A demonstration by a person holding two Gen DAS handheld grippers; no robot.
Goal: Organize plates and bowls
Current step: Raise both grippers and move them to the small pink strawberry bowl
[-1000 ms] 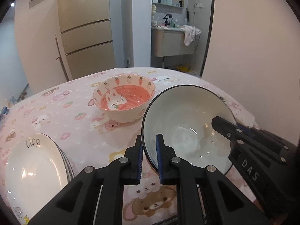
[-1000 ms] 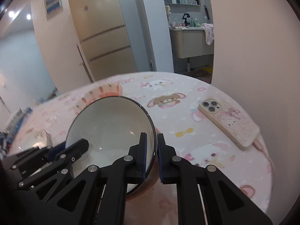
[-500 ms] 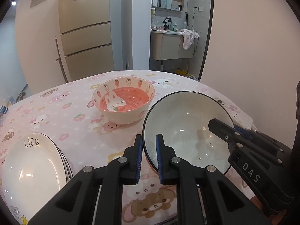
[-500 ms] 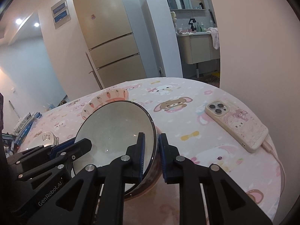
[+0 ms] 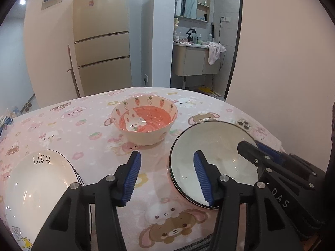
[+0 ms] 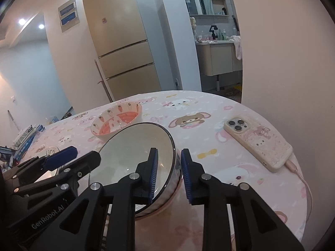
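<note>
A black-rimmed white bowl (image 5: 217, 152) sits on a round table (image 5: 88, 125) covered in a pink cartoon-animal cloth, flanked by two hand-held grippers. The left gripper (image 5: 167, 177) has its jaws spread wide: its right blue pad reaches over the bowl's near-left rim while the other hangs above the bare cloth, neither one clamped on the bowl. In the right wrist view, the right gripper (image 6: 168, 175) also has its jaws apart, straddling the bowl's near-right rim (image 6: 171, 165) with one pad inside and one outside; whether either pad touches the rim cannot be told. Beyond the white bowl, toward the far side of the table, stands a pink strawberry-and-rabbit bowl (image 5: 144, 123), apart from it. To the left, at the table's near edge, lies a stack of white plates (image 5: 35, 186), the top one lettered "life". A smartphone in a pale cartoon case (image 6: 257, 140) rests face down to the right of the bowl, a cable (image 6: 303, 186) plugged into its near end. A beige refrigerator (image 6: 123, 48) stands against the wall behind.
</note>
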